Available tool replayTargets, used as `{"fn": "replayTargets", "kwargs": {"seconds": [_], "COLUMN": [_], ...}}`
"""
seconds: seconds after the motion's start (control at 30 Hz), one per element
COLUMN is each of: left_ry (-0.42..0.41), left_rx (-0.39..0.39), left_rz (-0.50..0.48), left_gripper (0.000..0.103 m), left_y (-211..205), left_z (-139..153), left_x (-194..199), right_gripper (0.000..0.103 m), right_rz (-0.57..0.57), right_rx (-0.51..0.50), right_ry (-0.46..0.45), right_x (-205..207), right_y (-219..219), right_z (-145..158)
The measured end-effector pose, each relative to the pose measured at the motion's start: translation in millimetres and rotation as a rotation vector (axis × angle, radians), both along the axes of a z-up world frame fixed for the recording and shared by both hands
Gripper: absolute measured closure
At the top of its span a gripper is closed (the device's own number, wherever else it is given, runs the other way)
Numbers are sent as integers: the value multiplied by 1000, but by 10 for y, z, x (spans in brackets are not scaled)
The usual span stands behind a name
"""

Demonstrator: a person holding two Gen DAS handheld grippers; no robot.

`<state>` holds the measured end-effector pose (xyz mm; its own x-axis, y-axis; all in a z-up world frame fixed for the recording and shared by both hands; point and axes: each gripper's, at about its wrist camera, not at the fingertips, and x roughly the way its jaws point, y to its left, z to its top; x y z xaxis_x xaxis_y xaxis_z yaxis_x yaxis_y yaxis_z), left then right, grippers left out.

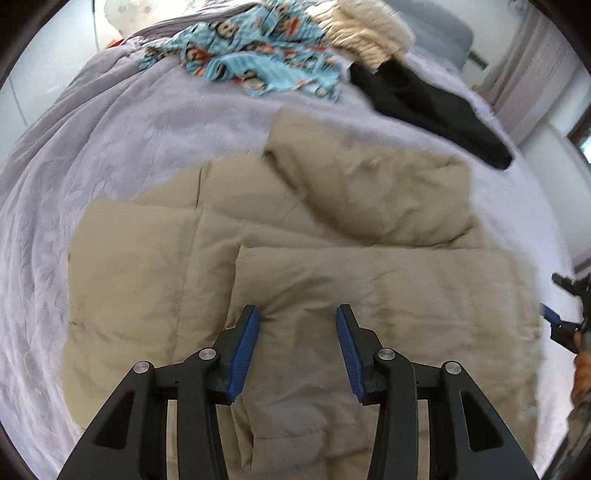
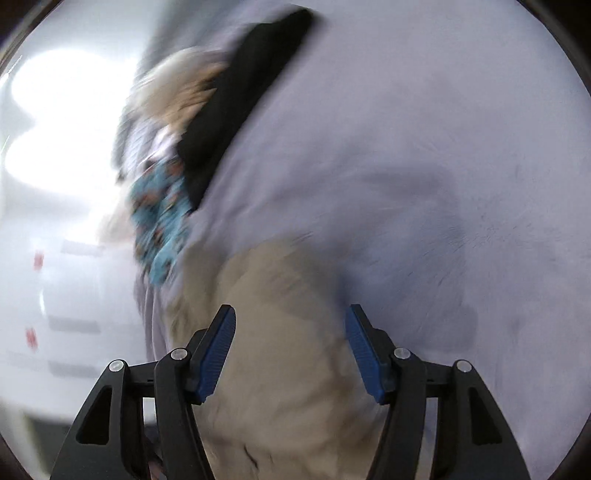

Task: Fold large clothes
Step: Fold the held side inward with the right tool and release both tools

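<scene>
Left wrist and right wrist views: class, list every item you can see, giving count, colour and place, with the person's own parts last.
Bed cover: one, pale lilac, under everything.
Padded garment: one, beige, partly folded, centre of the bed.
Patterned garment: one, light blue with cartoon faces, crumpled at the far side.
Fluffy garment: one, cream, far side, beside the patterned one.
Dark garment: one, black, far right, next to the cream one.
Left gripper: black with blue pads, open above the beige garment.
Right gripper: same colours, open, over the garment's edge.
</scene>
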<state>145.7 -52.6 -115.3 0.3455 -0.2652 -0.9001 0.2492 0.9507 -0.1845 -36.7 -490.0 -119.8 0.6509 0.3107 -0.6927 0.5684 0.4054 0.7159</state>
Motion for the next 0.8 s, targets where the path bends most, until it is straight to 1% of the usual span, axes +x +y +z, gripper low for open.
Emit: {"fn": "replayTargets", "kwargs": {"seconds": [0.03, 0.07, 0.1, 0.13, 0.17, 0.2, 0.23, 0.27, 0.33, 0.4, 0.47, 0.5, 0.53, 0.57, 0.6, 0.63, 0.67, 0.7, 0.73, 0.77, 0.8], "left_ry": [2, 1, 1, 1, 0, -2, -2, -1, -2, -7, -18, -21, -19, -18, -19, -24, -29, -33, -35, -40, -42], "left_rx": [1, 3, 8, 15, 26, 38, 42, 43, 40, 50, 69, 76, 77, 82, 87, 90, 76, 39, 19, -5, -15], "left_rz": [4, 7, 4, 0, -4, -11, -20, -28, -50, -66, -77, -79, -76, -69, -61, -46, -41, -45, -48, -59, -68], "left_gripper": [58, 58, 58, 58, 58, 58, 58, 58, 58, 58, 58, 58, 58, 58, 58, 58, 58, 58, 58, 58, 58], "left_y": [17, 30, 37, 40, 30, 30, 19, 9, -35, -87, -125, -127, -120, -103, -87, -59, -25, 17, 41, 57, 56], "left_z": [-45, -74, -94, -116, -142, -165, -190, -217, -267, -311, -332, -331, -317, -272, -227, -159, -95, -2, 55, 124, 160], "left_x": [4, 11, 26, 39, 52, 61, 75, 78, 81, 74, 57, 55, 55, 53, 50, 40, 29, 9, -6, -37, -64], "right_gripper": [37, 38, 41, 60, 76, 78, 83, 84, 85, 85, 84, 83, 78, 73, 73, 73, 73, 73, 75, 80, 80], "right_rz": [-25, -32, -35, -19, 13, 74, 116, 161, 214, 216, 199, 187, 166, 139, 122, 114, 121, 132, 163, 196, 235], "right_rx": [89, 190, 254, 297, 284, 209, 127, 49, -65, -117, -141, -142, -145, -168, -205, -257, -334, -376, -428, -440, -432], "right_ry": [2, -17, -28, -46, -52, -39, -20, 13, 97, 118, 102, 93, 94, 110, 128, 149, 163, 162, 142, 116, 88], "right_x": [64, 140, 176, 252, 307, 417, 486, 553, 624, 656, 612, 593, 563, 545, 544, 458, 408, 383, 337, 304, 269], "right_y": [-70, -91, -92, -49, 6, 67, 105, 150, 171, 157, 158, 160, 153, 142, 162, 168, 209, 250, 342, 419, 498], "right_z": [-196, -362, -468, -525, -507, -431, -360, -321, -374, -438, -481, -512, -512, -457, -403, -274, -112, -1, 165, 271, 338]}}
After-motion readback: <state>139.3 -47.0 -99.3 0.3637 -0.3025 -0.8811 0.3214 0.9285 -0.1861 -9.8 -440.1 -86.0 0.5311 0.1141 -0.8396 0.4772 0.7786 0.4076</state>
